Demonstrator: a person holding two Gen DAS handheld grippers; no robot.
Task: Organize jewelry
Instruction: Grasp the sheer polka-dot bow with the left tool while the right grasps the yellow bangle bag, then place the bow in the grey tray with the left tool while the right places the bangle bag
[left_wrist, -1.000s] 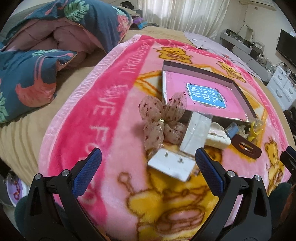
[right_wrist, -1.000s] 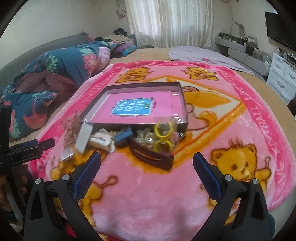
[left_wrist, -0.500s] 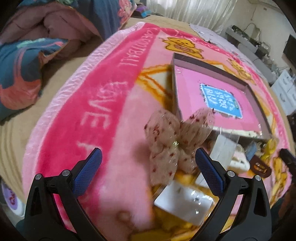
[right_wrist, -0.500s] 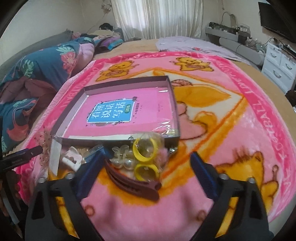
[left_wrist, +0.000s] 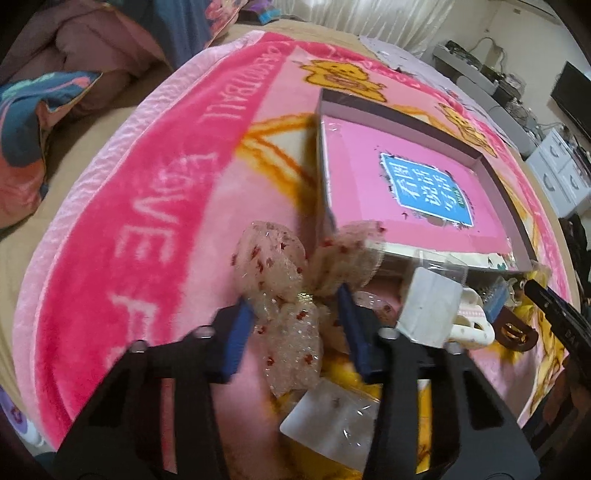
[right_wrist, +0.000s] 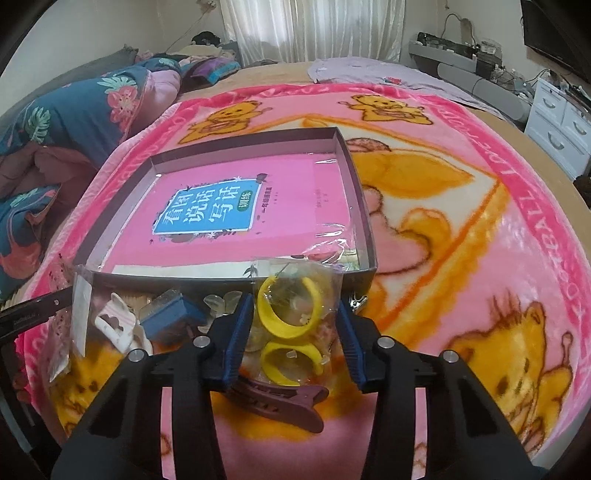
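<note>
Left gripper (left_wrist: 295, 310) jaws just closed in on one sheer spotted hair bow (left_wrist: 291, 295), pads pressing its middle, one grey tray (left_wrist: 495, 184) just ahead. Right gripper (right_wrist: 295, 321) jaws also just narrowed around one clear bag with two yellow hoops (right_wrist: 288, 314), contact unclear; one brown clip (right_wrist: 280, 406) beneath, one blue comb (right_wrist: 170, 321) and one white claw clip (right_wrist: 118, 328) to its left.

A pink teddy-bear blanket (right_wrist: 461, 229) covers a bed, beside a crumpled floral duvet (right_wrist: 74, 110). Sheer curtains (right_wrist: 314, 29) hang behind; white drawers (right_wrist: 557, 122) and a dark screen (right_wrist: 554, 33) stand right.
</note>
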